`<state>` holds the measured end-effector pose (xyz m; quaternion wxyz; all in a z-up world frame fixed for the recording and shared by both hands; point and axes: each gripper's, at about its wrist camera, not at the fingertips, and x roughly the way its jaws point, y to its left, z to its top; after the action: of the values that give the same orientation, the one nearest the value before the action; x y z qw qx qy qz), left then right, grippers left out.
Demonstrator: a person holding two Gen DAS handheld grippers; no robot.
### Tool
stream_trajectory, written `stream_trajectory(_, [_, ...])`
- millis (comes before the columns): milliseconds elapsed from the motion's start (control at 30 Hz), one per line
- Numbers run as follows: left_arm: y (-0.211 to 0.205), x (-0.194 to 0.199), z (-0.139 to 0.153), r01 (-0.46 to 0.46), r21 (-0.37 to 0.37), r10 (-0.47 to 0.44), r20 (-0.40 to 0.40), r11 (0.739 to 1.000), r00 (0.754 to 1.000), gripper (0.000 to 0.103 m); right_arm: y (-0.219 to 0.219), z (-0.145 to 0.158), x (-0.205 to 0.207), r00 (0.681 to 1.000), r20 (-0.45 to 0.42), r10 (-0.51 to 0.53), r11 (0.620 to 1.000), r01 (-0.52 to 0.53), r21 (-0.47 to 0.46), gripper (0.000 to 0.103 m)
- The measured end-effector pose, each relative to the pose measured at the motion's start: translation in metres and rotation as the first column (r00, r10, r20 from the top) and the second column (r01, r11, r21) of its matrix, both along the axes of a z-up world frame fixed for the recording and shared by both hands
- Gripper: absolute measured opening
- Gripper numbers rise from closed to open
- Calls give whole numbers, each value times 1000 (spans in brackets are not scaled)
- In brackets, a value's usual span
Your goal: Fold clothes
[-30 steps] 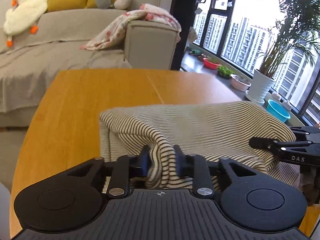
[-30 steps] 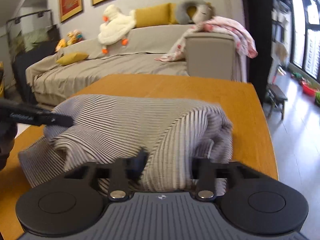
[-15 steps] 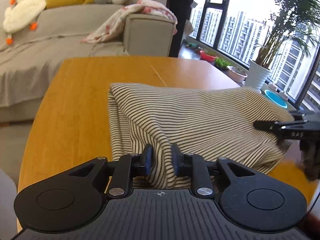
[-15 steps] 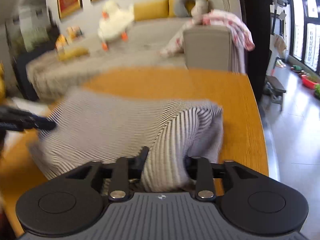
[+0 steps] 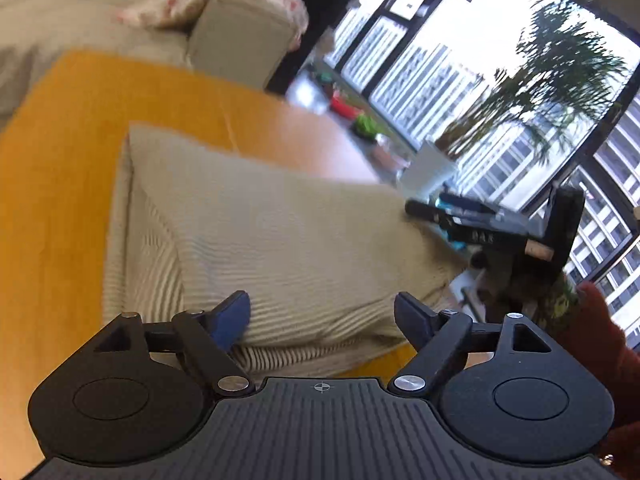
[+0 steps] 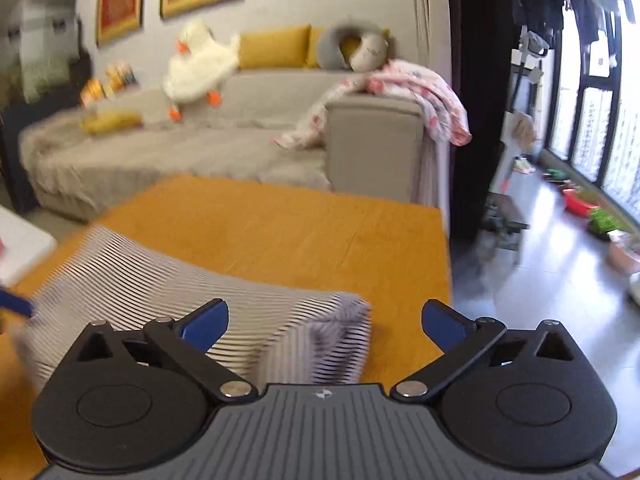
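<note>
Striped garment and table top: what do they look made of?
Garment: soft ribbed knit, likely cotton or a blend, matte; fine dark and light stripes, and it slumps in rounded folds. Table: wood or wood veneer, orange tone, smooth satin finish; faint grain lines and a seam show.

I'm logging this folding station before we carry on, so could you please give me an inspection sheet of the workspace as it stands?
Surface: orange wooden table, bare beyond the garment.
Job's things: one striped garment lying folded on the table, near edge thick with layers.
Clutter: nothing seen on the table.
Grippers: left gripper open, jaws just opened, fabric lies between them unpinched; right gripper open wide, jaws just opened, a garment corner lies between them, unpinched.
Cables: nothing seen.
Surroundings: grey sofa with a plush duck, yellow cushions and a floral blanket; framed pictures above; window with a potted palm; a red sleeve at the left view's right edge.
</note>
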<state>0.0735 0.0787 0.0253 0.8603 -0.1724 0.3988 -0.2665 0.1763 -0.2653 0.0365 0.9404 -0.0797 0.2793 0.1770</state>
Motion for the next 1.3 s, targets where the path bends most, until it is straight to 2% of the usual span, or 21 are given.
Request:
stream_trajectory(100, [-4,16,-7,7,26,-8,52,1000,999,84,6,-24,12,999,-33,-29,994,25,-105,103])
stream_trajectory(167, [-3,35,-5,-24,45,21,59,999,998,84,3,-32,6,999,-21,-42,996,40,-82,103])
stream_trajectory(300, [-9,85,-7,-45,141,26,134,989,991,87,-2,-34,-10,996,-72,-51,999,51,7,103])
stream_trajectory(367, [-10,107,-8,-56,146,34,149,988,988,91,2,-33,-24,996,-89,11,999,-8,37,103])
stream_trajectory(467, [-9,123,-6,-94,125,79,122,988,989,95,11,-29,-44,990,-90,113,993,-108,55,103])
stream_trajectory(567, [-9,119,4,-112,129,98,114,985,989,95,12,-16,-52,991,-37,129,991,-127,33,103])
stream_trajectory(633, [-11,101,12,-102,136,83,138,985,987,98,7,-8,-51,994,-13,110,993,-110,40,103])
stream_trajectory(700, [-13,80,18,-89,141,69,140,986,988,98,0,-7,-42,997,-23,72,996,-70,57,103])
stream_trajectory(800, [-21,53,13,-52,152,39,88,987,995,98,1,-21,-29,999,-39,12,1000,-12,-19,103])
stream_trajectory(833, [-26,49,7,-32,175,20,70,984,997,93,3,-29,-28,999,-37,5,999,-7,-51,103])
stream_trajectory(867, [-31,47,2,-18,215,5,60,977,998,88,2,-33,-29,999,-42,-1,999,-1,-38,103])
stream_trajectory(900, [-36,47,-5,-8,260,-8,63,966,998,78,2,-36,-29,999,-46,-6,1000,5,-26,103])
stream_trajectory(1000, [-46,52,-13,8,331,-49,117,944,992,81,1,-39,-32,999,-46,-18,1000,17,-20,103])
stream_trajectory(1167, [-52,72,-17,-4,355,-52,149,935,987,81,4,-39,-41,999,-25,-32,999,31,-38,103])
stream_trajectory(1300, [-54,89,-21,-12,361,-52,167,933,984,86,15,-39,-48,999,-12,-37,998,37,-49,103])
